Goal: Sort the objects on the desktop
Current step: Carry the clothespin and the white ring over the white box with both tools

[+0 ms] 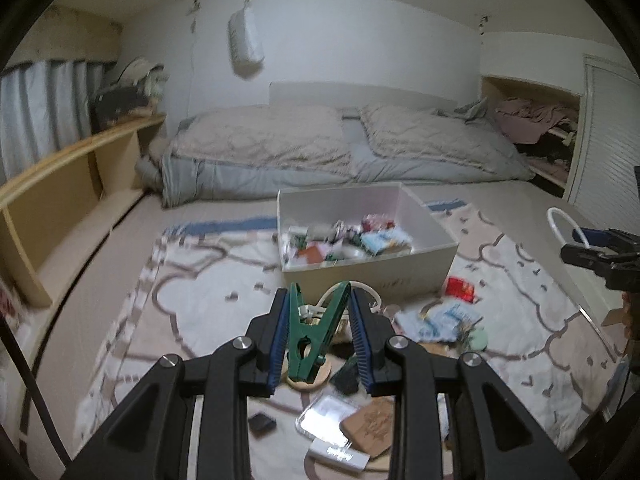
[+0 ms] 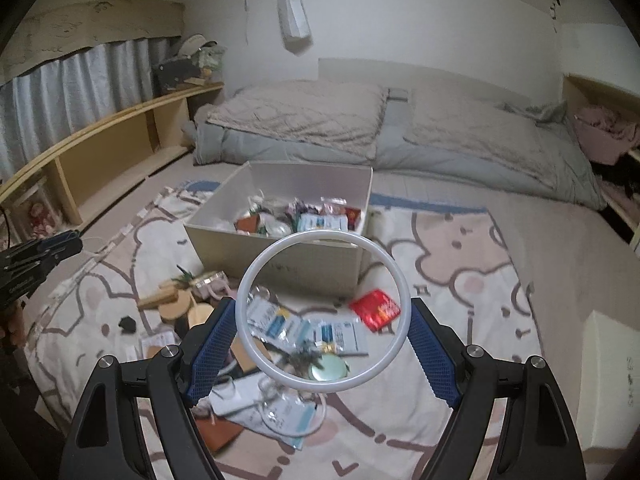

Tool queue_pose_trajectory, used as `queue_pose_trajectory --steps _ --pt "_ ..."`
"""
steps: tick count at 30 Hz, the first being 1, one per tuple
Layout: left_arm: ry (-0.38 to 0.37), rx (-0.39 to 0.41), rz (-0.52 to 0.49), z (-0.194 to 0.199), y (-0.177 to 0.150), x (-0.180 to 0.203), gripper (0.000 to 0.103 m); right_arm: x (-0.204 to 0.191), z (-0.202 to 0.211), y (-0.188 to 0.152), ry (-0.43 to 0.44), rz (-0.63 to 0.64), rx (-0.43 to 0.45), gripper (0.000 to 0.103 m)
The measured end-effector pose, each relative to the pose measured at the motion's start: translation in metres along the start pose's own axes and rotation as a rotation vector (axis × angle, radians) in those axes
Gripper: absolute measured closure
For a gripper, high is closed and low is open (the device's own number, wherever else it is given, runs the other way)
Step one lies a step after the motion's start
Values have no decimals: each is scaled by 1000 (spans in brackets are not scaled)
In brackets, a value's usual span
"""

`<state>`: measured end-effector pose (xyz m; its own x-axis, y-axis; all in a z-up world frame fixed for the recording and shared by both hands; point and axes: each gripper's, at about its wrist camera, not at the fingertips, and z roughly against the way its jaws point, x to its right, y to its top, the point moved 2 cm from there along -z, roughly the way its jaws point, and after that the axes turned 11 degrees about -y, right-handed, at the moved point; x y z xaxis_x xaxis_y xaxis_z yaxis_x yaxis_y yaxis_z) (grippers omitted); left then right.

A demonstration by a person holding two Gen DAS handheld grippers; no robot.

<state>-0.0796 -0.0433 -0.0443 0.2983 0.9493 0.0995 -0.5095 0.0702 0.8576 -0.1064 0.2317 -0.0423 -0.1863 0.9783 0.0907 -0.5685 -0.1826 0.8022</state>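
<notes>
Left tool (image 1: pixel 319 304) is clamped on a green clothes peg (image 1: pixel 312 332), held above the patterned blanket (image 1: pixel 192 300). Right tool (image 2: pixel 320 344) grips a white ring (image 2: pixel 256 344) by its rim (pads pressing both sides). White box (image 2: pixel 280 252) of sorted items sits just beyond, on the bed.

My left hand-held gripper (image 1: pixel 320 312) and my right hand-held gripper (image 2: pixel 322 344) look alike: matte black triangular arms with cut-out windows, round silver screw heads at the joints, and blue ribbed pads (image 1: pixel 280 332) lining each finger.
</notes>
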Motion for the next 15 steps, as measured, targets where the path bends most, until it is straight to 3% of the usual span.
queue_pose_trajectory --steps 15 --pt "-53 85 -38 -1 70 26 74 -19 13 59 38 14 71 19"
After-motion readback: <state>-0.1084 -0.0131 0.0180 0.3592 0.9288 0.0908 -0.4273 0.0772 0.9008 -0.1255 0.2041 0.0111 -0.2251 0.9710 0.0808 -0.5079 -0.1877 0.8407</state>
